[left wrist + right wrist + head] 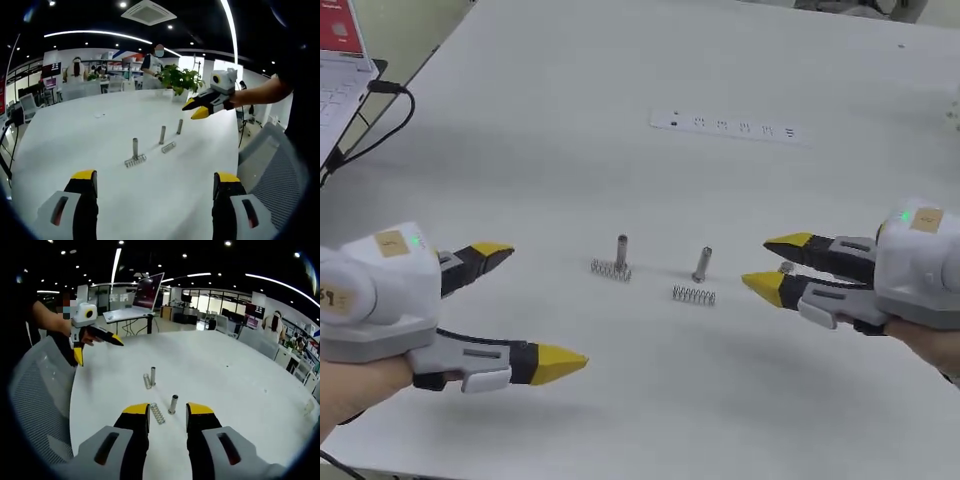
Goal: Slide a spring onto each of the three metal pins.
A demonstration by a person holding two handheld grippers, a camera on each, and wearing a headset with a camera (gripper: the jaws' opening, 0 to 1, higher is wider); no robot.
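Observation:
Two metal pins [622, 250] [702, 263] stand upright mid-table on the white table [620, 400]. A third pin [786, 267] peeks out between the right gripper's jaws. One spring [610, 269] lies at the foot of the left pin, another spring [693, 295] lies in front of the middle pin. My left gripper [525, 305] hovers at the left, wide open and empty. My right gripper [772, 264] hovers at the right, open with a narrower gap. In the right gripper view a pin [173, 404] and a spring [157, 413] lie just beyond its fingertips [136, 410].
A white power strip [730, 127] lies farther back on the table. A laptop [340, 60] and a black cable [382, 125] sit at the far left edge. A grey mesh chair [272, 160] stands beside the table.

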